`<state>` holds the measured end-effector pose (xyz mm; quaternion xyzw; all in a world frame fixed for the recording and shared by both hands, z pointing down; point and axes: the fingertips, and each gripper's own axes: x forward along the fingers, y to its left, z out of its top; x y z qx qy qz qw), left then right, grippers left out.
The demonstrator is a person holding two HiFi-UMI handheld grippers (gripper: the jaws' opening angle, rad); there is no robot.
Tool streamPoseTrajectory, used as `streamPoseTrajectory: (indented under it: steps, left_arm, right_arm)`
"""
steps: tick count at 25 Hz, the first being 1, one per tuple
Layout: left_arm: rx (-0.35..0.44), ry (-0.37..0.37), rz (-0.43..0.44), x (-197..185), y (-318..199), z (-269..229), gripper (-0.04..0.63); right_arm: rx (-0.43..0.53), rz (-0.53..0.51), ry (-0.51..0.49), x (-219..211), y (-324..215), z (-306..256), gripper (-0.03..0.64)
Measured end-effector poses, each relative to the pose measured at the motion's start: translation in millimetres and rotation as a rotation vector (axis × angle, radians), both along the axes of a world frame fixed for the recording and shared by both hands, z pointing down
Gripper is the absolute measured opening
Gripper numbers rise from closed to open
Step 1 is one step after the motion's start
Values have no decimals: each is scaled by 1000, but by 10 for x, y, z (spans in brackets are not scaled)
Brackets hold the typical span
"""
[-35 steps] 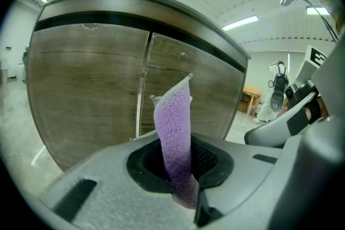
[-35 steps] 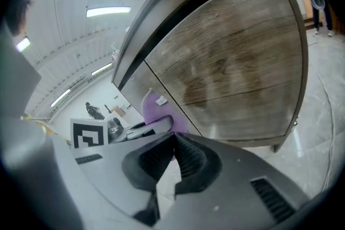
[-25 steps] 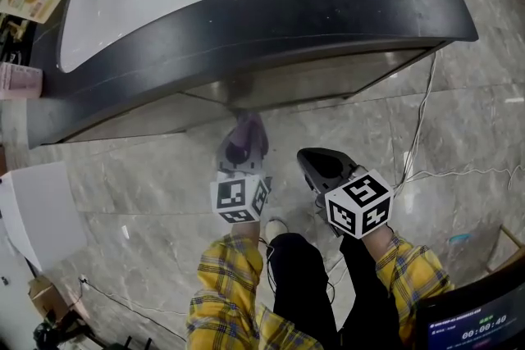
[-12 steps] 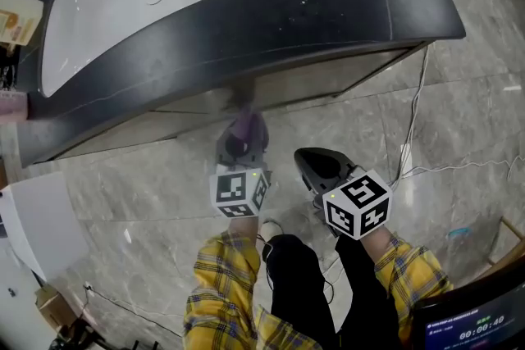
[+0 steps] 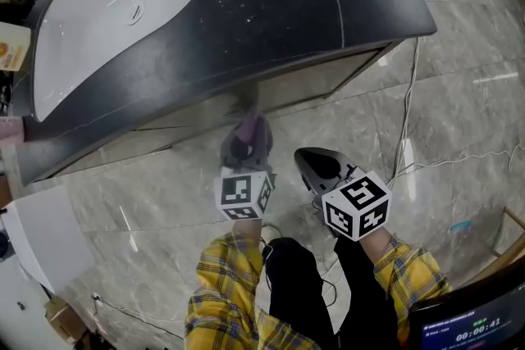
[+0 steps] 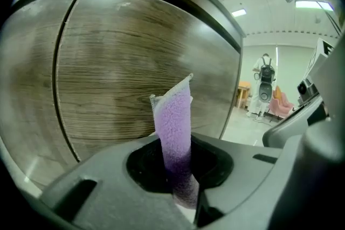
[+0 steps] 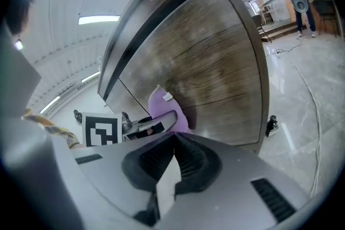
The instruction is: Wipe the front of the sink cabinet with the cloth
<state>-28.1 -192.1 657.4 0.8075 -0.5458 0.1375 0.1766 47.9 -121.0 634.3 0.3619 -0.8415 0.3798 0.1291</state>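
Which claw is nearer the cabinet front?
Left. The left claw, shut on the purple cloth, is close up to the wooden cabinet front; the right claw sits further back, shut and empty.

The cloth (image 6: 173,126) stands in the left claw (image 5: 244,145) before the cabinet front (image 5: 308,84), under the worktop (image 5: 328,4), with the right claw (image 5: 317,166) beside it to the right.
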Motion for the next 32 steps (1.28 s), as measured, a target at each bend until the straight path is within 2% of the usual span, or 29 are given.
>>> streamPoseTrajectory:
  steps: [12, 22, 32]
  left_arm:
    - [-12, 0, 83, 716, -109, 54, 46]
    - [-37, 9, 191, 1459, -193, 166, 46]
    - [-52, 23, 235, 1915, -284, 270, 46]
  right_arm:
    - [-14, 48, -5, 537, -53, 43, 5]
    - [-29, 110, 0, 1087, -166, 62, 5]
    - [-51, 171, 4, 1511, -152, 157, 5]
